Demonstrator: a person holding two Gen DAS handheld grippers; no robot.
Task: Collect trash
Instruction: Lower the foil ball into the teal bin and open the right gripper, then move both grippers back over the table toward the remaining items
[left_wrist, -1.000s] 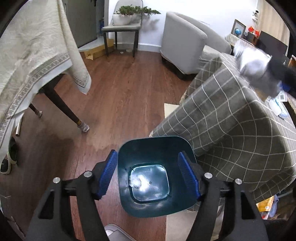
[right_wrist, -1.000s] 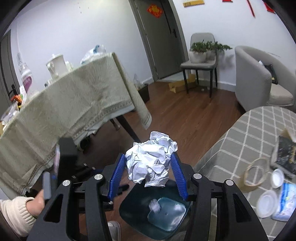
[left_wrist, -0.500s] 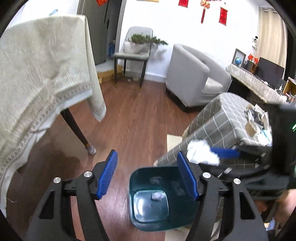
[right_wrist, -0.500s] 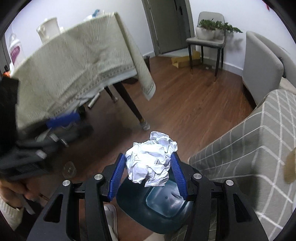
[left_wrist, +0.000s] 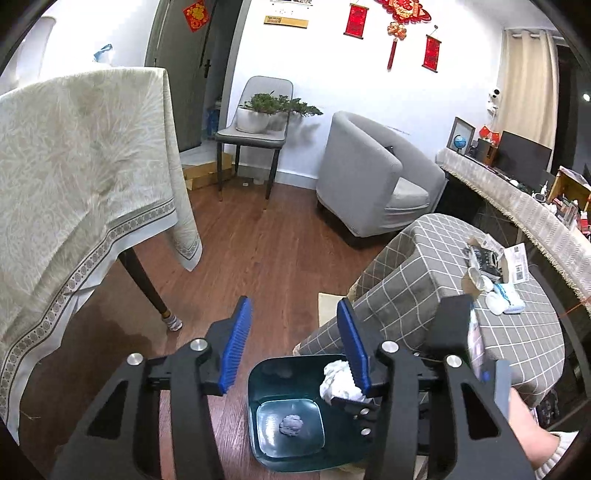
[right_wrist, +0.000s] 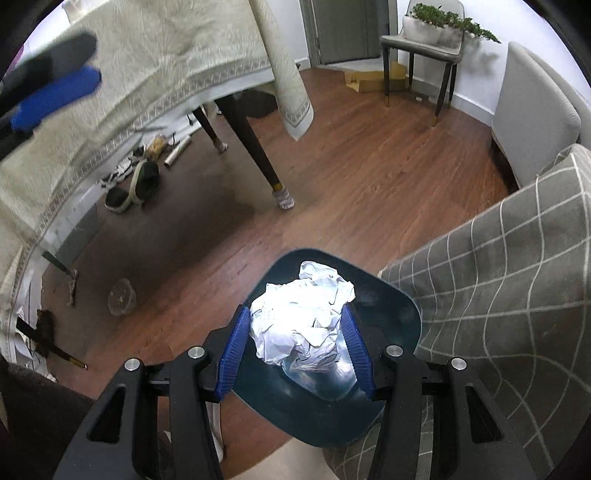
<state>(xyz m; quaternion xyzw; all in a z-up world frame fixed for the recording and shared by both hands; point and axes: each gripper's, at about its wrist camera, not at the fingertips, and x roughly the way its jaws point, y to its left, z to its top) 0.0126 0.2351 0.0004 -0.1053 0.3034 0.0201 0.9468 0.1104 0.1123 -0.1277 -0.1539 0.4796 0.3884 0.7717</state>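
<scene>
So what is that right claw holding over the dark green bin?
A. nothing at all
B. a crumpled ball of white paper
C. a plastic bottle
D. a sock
B: the right claw has its blue pads pressed on either side of a crumpled ball of white paper, held just above the open bin.
</scene>
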